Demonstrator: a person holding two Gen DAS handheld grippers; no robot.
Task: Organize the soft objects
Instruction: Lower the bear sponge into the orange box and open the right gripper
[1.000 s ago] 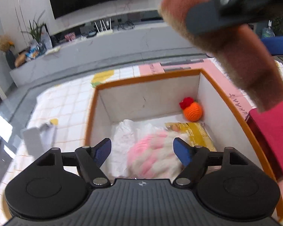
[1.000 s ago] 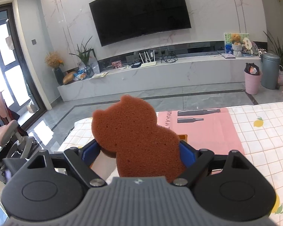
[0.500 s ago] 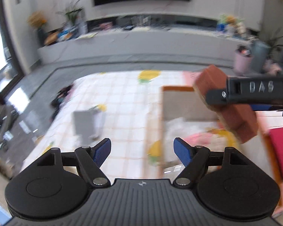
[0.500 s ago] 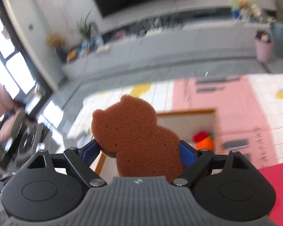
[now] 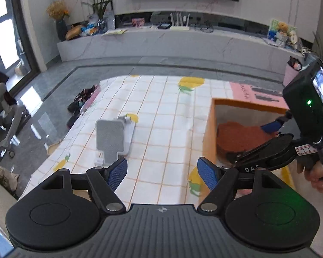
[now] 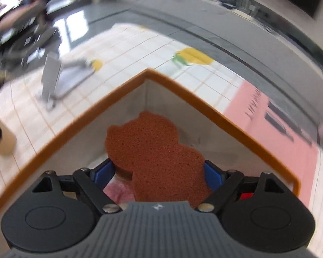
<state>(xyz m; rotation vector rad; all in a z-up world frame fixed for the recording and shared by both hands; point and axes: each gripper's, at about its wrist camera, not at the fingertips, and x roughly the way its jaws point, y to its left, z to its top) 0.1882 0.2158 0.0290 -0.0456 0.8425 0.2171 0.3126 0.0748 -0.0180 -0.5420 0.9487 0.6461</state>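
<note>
My right gripper [image 6: 159, 173] is shut on a brown bear-shaped sponge [image 6: 152, 150], its blue pads pressing the sponge's sides. It points steeply down into the orange-rimmed box [image 6: 183, 90], near one inner corner. A bit of pink soft stuff [image 6: 116, 190] shows beneath the sponge. In the left wrist view the brown sponge [image 5: 236, 136] hangs inside the orange-rimmed box [image 5: 208, 133], carried by the right gripper [image 5: 269, 129]. My left gripper [image 5: 162, 173] is open and holds nothing, above the checked tablecloth to the left of the box.
A grey flat stand-like object [image 5: 112, 137] lies on the white lemon-print tablecloth [image 5: 161, 111] left of the box. A pink mat [image 6: 269, 133] lies beyond the box. A person's hand [image 5: 314, 172] holds the right gripper. The table's left edge drops to a grey floor.
The right gripper tilted down and sank with the sponge into the box. The left gripper swung left, away from the box interior to over the tablecloth, staying open.
</note>
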